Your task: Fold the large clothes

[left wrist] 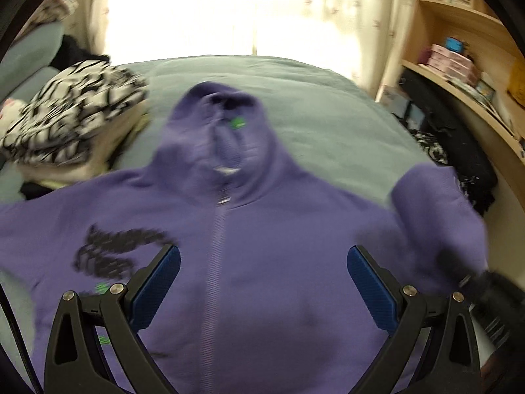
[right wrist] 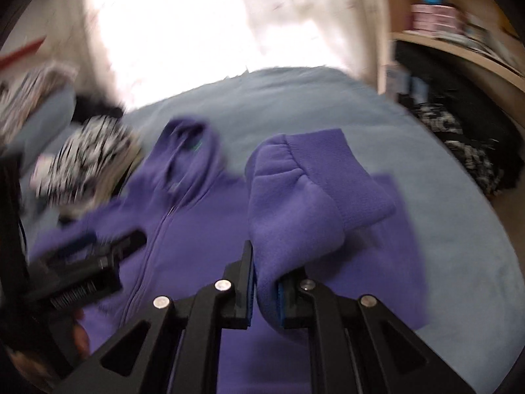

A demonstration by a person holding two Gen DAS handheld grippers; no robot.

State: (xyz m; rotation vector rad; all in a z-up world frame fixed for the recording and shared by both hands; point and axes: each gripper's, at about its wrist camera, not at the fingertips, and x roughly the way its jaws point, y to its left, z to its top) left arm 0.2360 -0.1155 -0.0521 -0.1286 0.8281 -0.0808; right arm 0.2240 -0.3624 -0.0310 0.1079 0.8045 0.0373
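The purple zip-up hoodie (left wrist: 262, 246) lies front-up on the grey-green bedspread (left wrist: 311, 105), hood toward the window and zipper (left wrist: 215, 256) closed down the middle; the step in hand looks like the sleeve fold, the first of the folds; the right gripper (right wrist: 265, 292) has its jaws closed on the sleeve (right wrist: 295, 210), whose ribbed cuff is raised above the chest; the left gripper (left wrist: 262, 282) hovers over the lower front, jaws wide and holding nothing; the next move probably calls for carrying the sleeve across the body and laying it flat, without dragging the chest out of line; a dark chest graphic (left wrist: 115, 249) is too blurred to read, as are the small green tags; a black-and-white patterned garment (left wrist: 72, 111) sits on a pile at the left.
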